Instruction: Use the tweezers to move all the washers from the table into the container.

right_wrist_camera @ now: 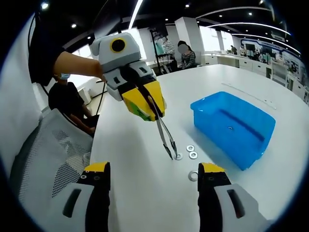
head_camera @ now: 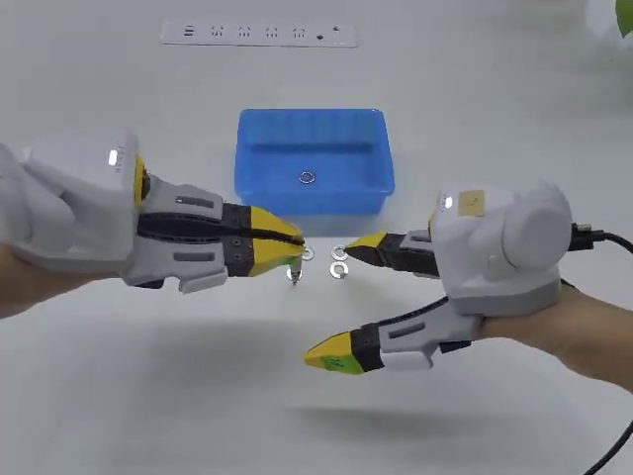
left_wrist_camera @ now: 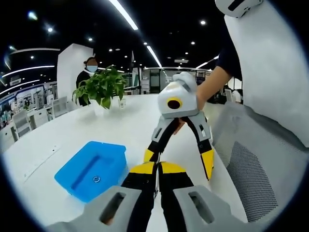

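Observation:
My left gripper (head_camera: 295,245) is shut on a pair of metal tweezers (right_wrist_camera: 164,133). The tweezer tips (head_camera: 294,275) point down at the white table, right beside a small washer (right_wrist_camera: 178,156); whether they pinch it I cannot tell. Several more washers (head_camera: 340,261) lie loose just to the right of the tips. The blue container (head_camera: 312,158) stands behind them with one washer (head_camera: 307,178) on its floor. My right gripper (head_camera: 328,299) is open and holds nothing, its upper jaw close to the loose washers (right_wrist_camera: 192,152).
A white power strip (head_camera: 257,34) lies at the table's far edge. A potted plant (left_wrist_camera: 102,87) stands further along the table, and people sit in the room behind. A mesh chair back (right_wrist_camera: 58,159) is near the table's front edge.

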Action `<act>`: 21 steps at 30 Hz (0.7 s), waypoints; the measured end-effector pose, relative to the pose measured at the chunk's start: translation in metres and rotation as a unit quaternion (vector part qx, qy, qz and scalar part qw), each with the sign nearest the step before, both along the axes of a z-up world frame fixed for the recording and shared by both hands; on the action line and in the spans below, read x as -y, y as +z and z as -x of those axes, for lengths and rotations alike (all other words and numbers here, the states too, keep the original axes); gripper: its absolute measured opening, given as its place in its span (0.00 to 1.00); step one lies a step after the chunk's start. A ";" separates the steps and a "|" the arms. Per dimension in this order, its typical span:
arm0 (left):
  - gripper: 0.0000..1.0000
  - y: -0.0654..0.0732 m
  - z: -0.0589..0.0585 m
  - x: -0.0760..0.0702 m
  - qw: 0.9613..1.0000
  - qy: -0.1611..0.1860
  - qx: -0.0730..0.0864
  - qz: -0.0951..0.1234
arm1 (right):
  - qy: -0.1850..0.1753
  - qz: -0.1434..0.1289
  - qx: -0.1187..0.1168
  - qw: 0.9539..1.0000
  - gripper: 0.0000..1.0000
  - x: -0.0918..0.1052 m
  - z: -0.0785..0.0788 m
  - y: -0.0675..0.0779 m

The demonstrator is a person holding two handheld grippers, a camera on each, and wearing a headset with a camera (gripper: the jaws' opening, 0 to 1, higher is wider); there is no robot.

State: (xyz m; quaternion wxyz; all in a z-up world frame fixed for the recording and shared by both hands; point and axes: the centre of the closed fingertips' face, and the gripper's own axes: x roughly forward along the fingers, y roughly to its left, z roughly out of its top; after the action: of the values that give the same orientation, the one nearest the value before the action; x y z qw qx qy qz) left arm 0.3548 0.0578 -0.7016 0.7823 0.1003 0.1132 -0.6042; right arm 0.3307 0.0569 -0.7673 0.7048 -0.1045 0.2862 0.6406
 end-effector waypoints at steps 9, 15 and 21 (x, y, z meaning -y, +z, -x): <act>0.05 -0.001 0.001 -0.002 1.000 -0.014 -0.012 0.000 | 0.055 0.016 0.017 0.998 0.62 -0.019 -0.009 -0.007; 0.05 -0.001 -0.001 -0.009 1.000 -0.022 -0.016 -0.009 | 0.080 0.007 0.026 0.996 0.55 -0.031 -0.003 -0.005; 0.05 -0.002 -0.003 -0.011 1.000 -0.021 -0.015 -0.014 | 0.095 0.019 0.049 0.994 0.41 -0.036 -0.009 -0.010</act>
State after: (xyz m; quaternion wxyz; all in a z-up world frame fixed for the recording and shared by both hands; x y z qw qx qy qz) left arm 0.3580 0.0687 -0.7037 0.7662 0.1050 0.1310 -0.6203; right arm 0.3398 0.0929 -0.7773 0.6519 -0.1761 0.2525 0.6930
